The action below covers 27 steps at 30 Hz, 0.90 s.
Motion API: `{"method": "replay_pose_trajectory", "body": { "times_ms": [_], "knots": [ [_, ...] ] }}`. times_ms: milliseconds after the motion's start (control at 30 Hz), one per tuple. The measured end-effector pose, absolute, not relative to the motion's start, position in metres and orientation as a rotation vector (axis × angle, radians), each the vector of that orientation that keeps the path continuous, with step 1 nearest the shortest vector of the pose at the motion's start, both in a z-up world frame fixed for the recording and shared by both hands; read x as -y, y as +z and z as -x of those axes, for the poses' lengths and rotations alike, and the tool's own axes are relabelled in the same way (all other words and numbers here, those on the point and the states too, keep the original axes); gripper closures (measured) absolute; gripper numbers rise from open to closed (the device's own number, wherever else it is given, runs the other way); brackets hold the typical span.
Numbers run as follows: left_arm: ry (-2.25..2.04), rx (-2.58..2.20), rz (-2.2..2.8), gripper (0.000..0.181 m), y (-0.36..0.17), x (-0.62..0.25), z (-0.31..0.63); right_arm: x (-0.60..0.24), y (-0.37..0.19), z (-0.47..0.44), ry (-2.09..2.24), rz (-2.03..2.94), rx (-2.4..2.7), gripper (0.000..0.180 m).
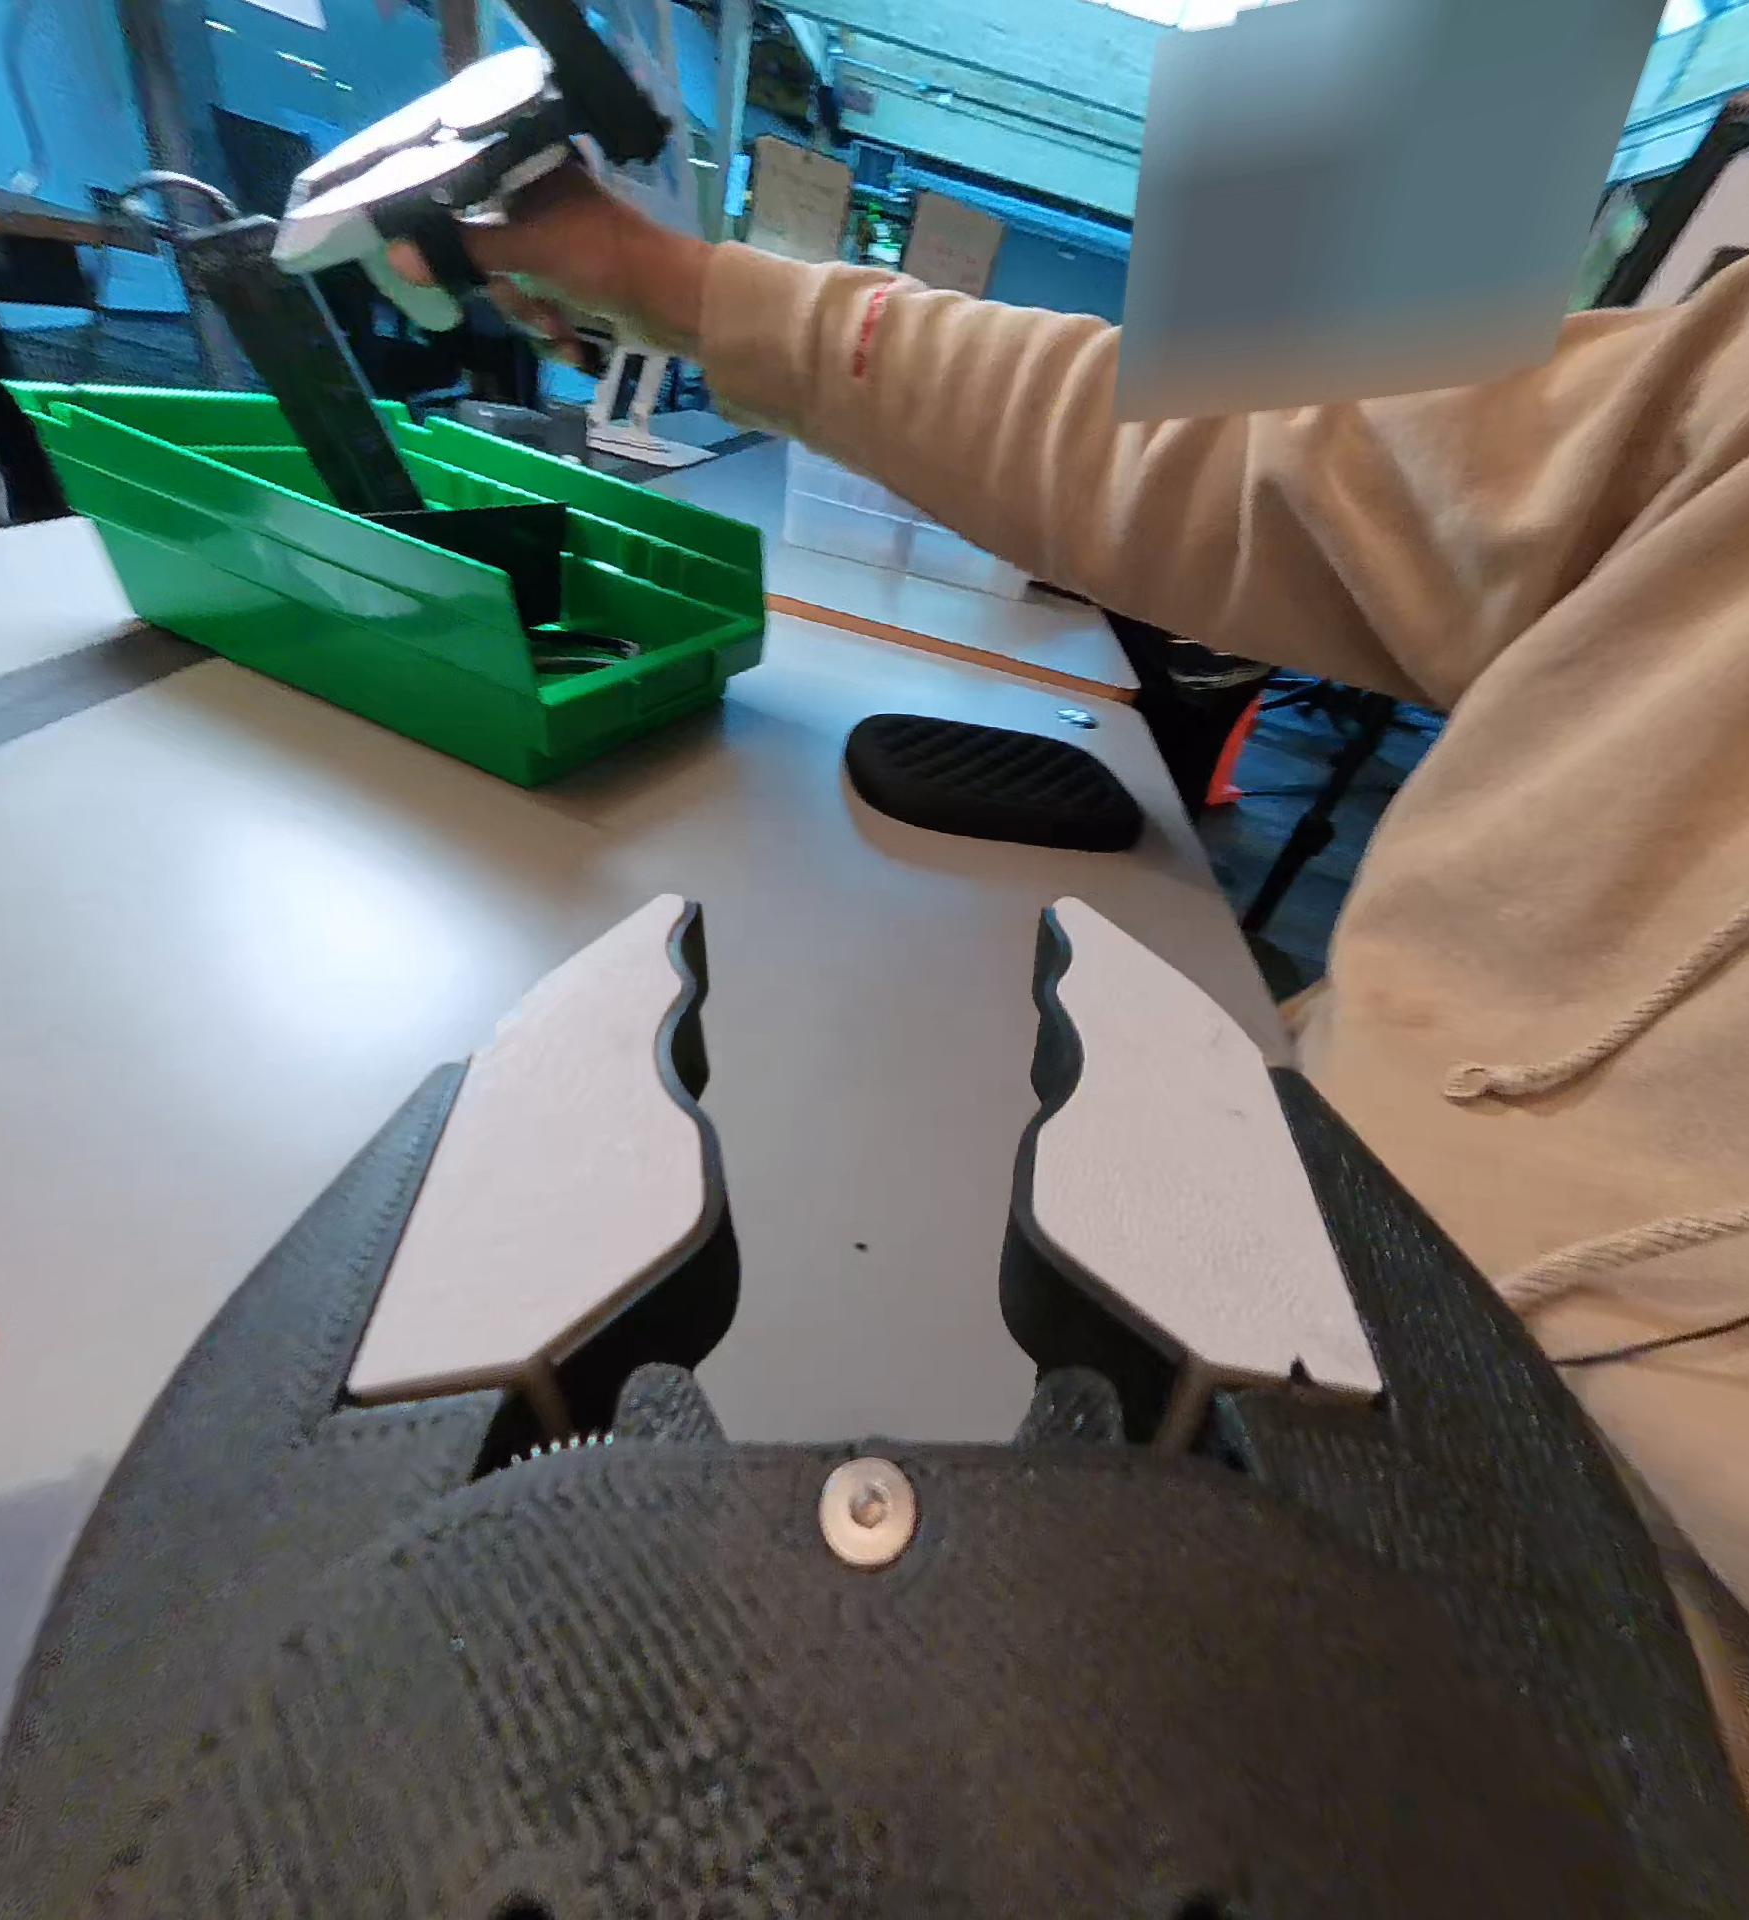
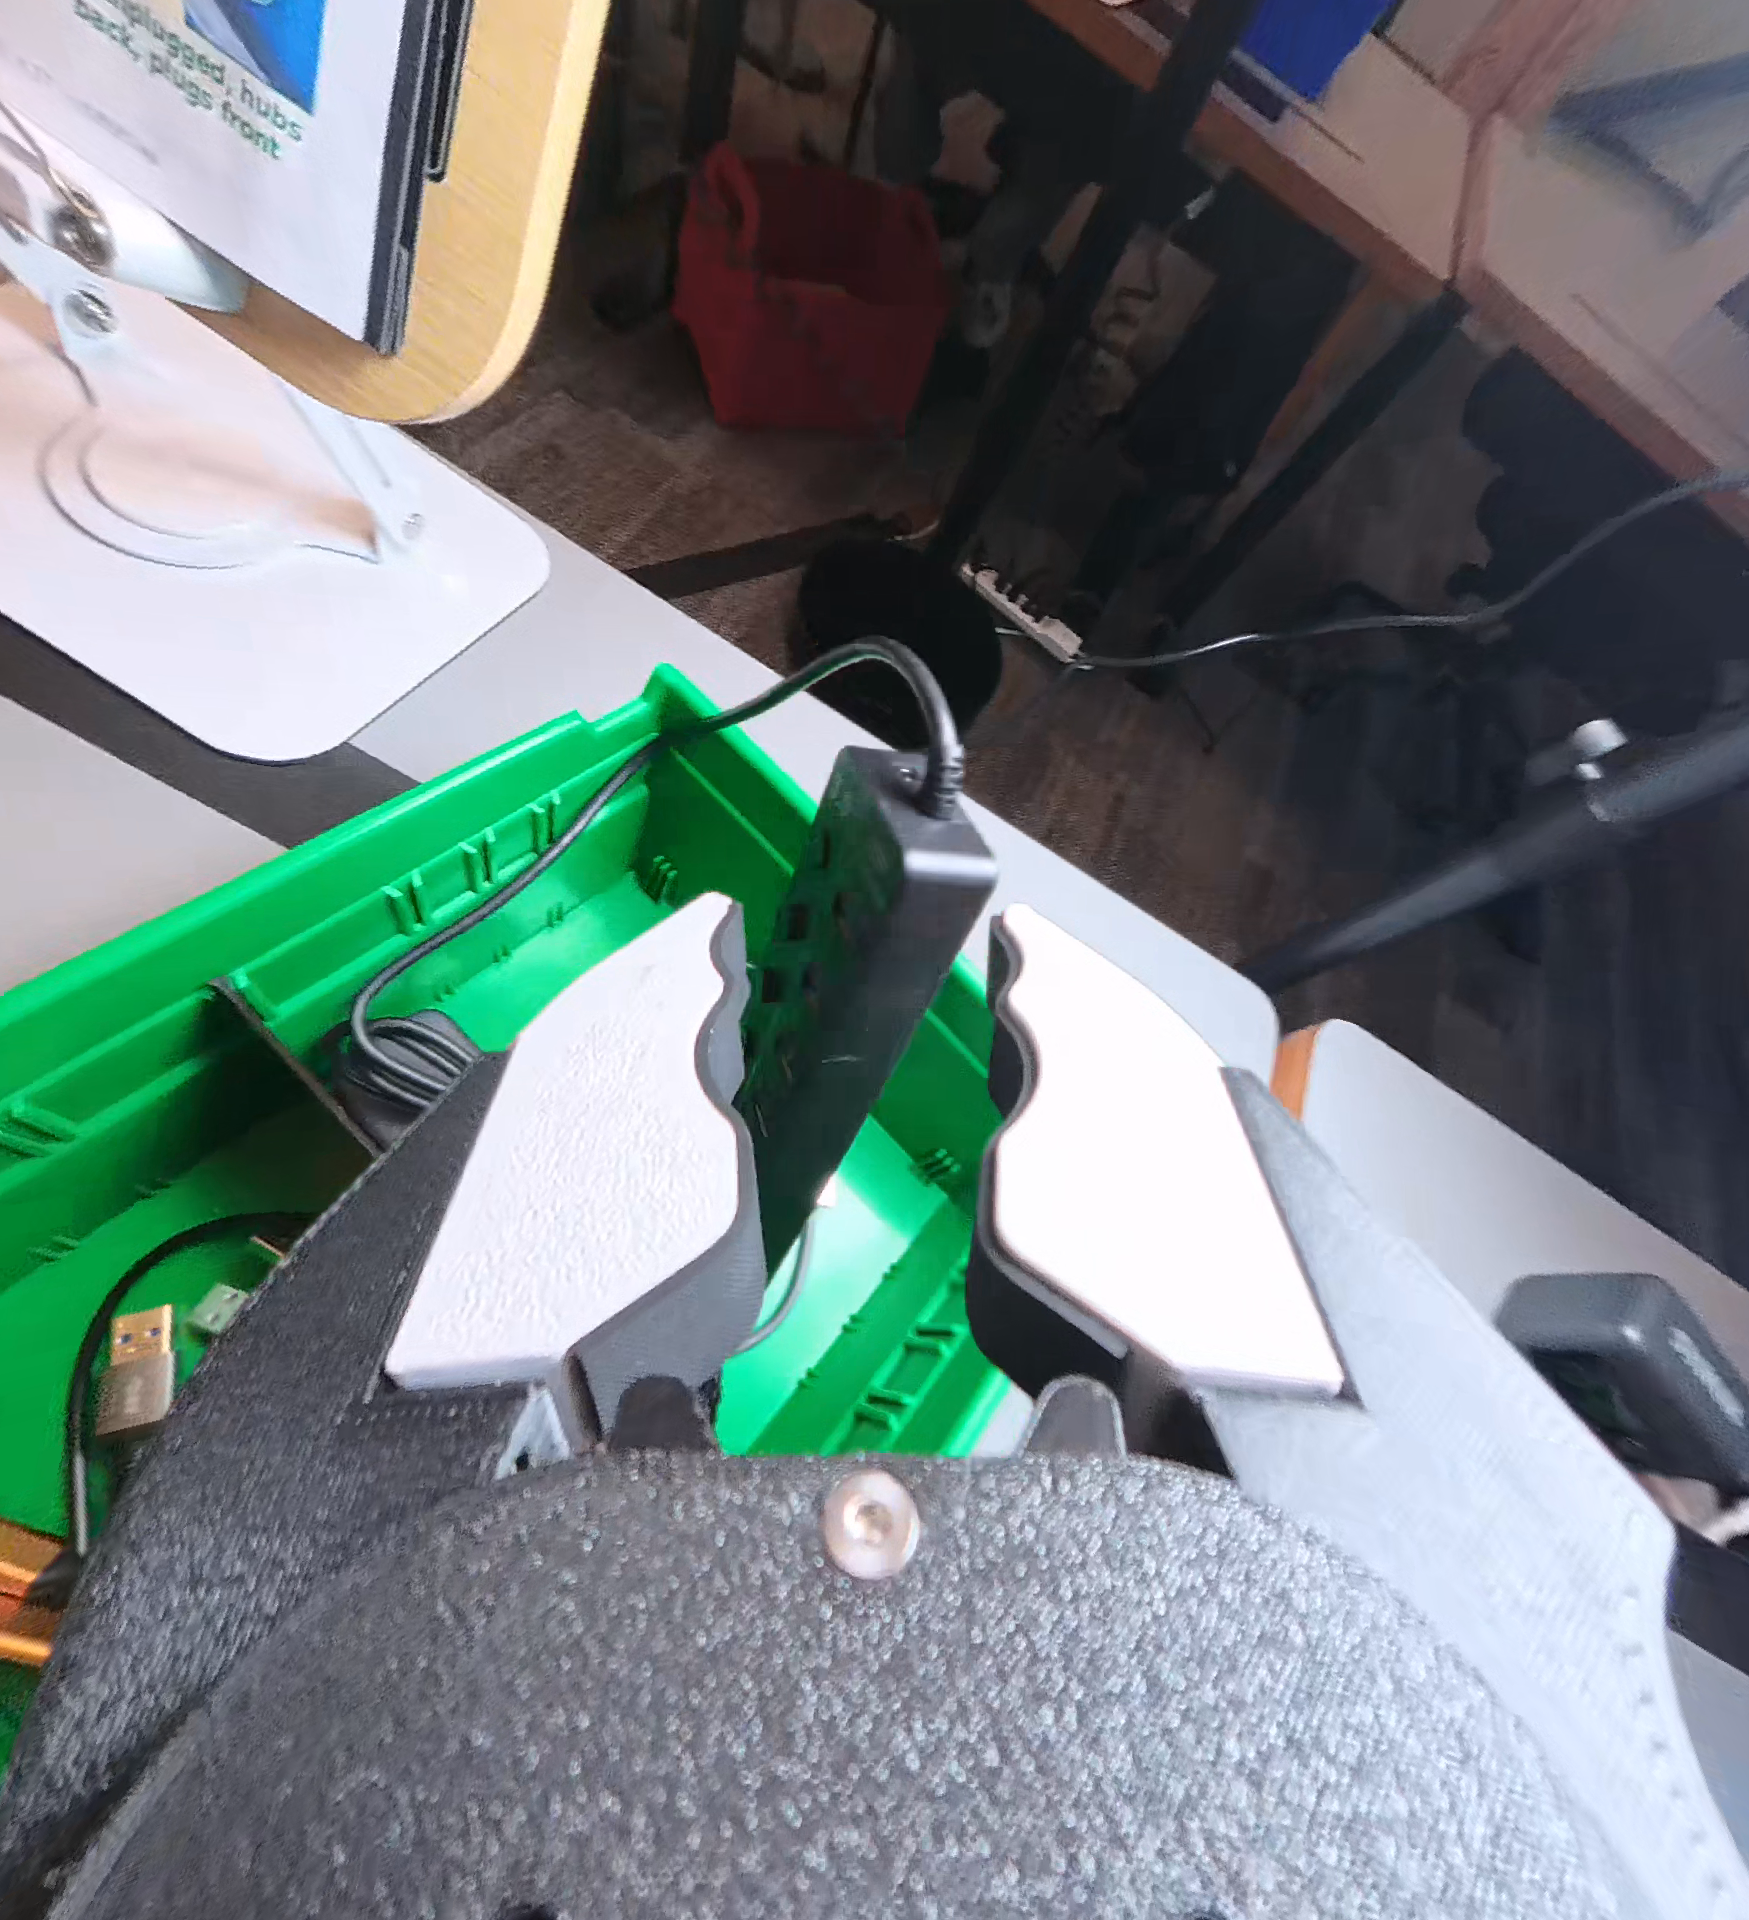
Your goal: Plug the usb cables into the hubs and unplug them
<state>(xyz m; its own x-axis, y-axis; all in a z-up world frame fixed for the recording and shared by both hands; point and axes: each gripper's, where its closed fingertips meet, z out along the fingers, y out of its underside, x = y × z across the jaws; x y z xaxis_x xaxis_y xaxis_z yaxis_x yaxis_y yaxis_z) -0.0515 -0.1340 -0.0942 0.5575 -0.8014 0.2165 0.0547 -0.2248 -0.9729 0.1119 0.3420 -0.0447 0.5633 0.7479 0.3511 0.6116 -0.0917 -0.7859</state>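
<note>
Grey-padded fingers of the left gripper (image 1: 870,914) stand apart and empty above the pale grey tabletop (image 1: 226,935), well short of the green plastic bin (image 2: 174,1039). Over that bin, the right gripper (image 2: 865,925) brackets a slim black USB hub (image 2: 870,977) without visibly clamping it; its gold-tipped USB cables (image 2: 137,1371) lie inside. A square, firm pinch looks advisable before lifting.

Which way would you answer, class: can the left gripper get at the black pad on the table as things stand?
Probably yes. The left gripper is open and empty, and the pad lies ahead of it on bare table with nothing between them. The green bin sits off to the side.
</note>
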Motion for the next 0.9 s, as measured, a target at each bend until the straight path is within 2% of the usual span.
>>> {"method": "replay_pose_trajectory", "body": {
  "times_ms": [300,467,633,900],
  "knots": [
    [-0.576,-0.517,1.661,0.114,-0.099,0.111,0.077,-0.294,-0.005,-0.127,0.228,1.65,1.024,0.13],
    [-0.462,-0.493,1.692,0.109,-0.103,0.104,0.082,-0.236,-0.009,-0.132,0.34,1.616,0.969,0.129],
    [-0.41,-0.472,1.71,0.106,-0.106,0.1,0.085,-0.17,-0.043,-0.13,0.42,1.592,1.01,0.126],
    [-0.167,-0.453,1.84,0.11,-0.115,0.096,0.121,-0.109,-0.148,-0.119,0.297,1.679,1.418,0.118]
  ]
}}
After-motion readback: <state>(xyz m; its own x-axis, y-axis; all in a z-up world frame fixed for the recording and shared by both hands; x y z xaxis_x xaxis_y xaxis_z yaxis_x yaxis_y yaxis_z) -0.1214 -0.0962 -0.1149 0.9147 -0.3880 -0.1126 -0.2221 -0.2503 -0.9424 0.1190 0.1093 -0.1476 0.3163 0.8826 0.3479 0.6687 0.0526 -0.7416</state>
